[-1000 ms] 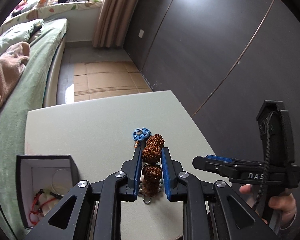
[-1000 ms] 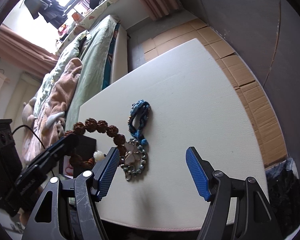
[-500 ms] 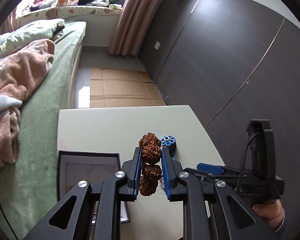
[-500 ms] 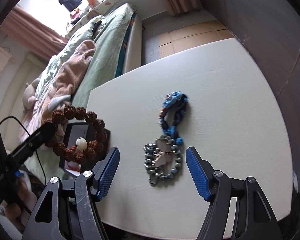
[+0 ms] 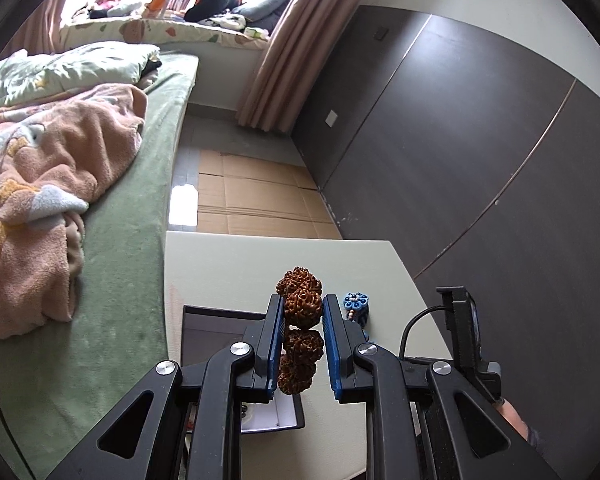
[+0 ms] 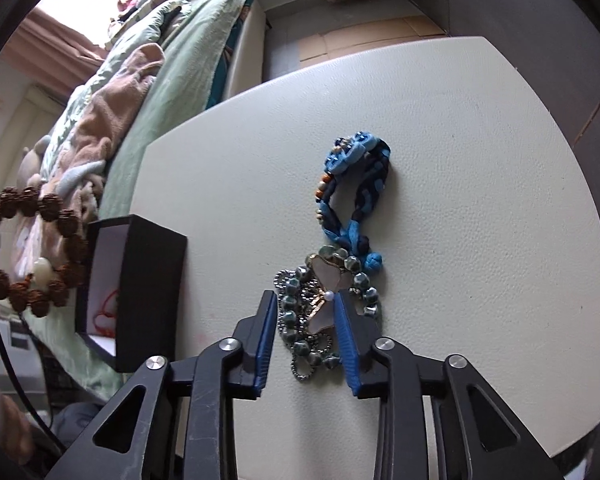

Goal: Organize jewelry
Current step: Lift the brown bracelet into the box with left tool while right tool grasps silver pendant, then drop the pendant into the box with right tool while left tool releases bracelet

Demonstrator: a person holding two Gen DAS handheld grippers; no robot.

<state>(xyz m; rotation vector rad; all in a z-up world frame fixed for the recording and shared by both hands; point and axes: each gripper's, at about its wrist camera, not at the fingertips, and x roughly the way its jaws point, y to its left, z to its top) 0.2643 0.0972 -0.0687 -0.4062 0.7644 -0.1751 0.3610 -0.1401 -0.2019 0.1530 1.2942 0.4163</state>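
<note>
The table [image 6: 480, 128] fills the ground under both grippers, and the black box [image 6: 148, 292] stands open at its edge, to the left of the right gripper's fingers and below and just behind the left gripper's fingers.

The brown bead bracelet [image 5: 302, 312] hangs in the air, clenched between the blue pads of the left gripper [image 5: 301, 344], its loop dropping down between the fingers; in the right wrist view it hangs beyond the box's outer side, not yet over the opening. Judging from this, the left hand's coming move is short: carry the loop sideways until it sits above the box's white lining, then let go.

The grey beaded necklace with the pale pendant [image 6: 324, 304] lies in a heap on the table, straight ahead of and between the fingers of the right gripper [image 6: 305, 320]. Its long axis runs away from the fingers, in line with them. The jaws have just been closing around it; the right pad sits against the pendant and beads, while the left pad looks just clear of the chain, so I judge it not yet firmly gripped.

The blue woven bracelet [image 6: 356, 196] lies just beyond the necklace, its knotted end touching the pile, so lifting the necklace may drag it along.
</note>
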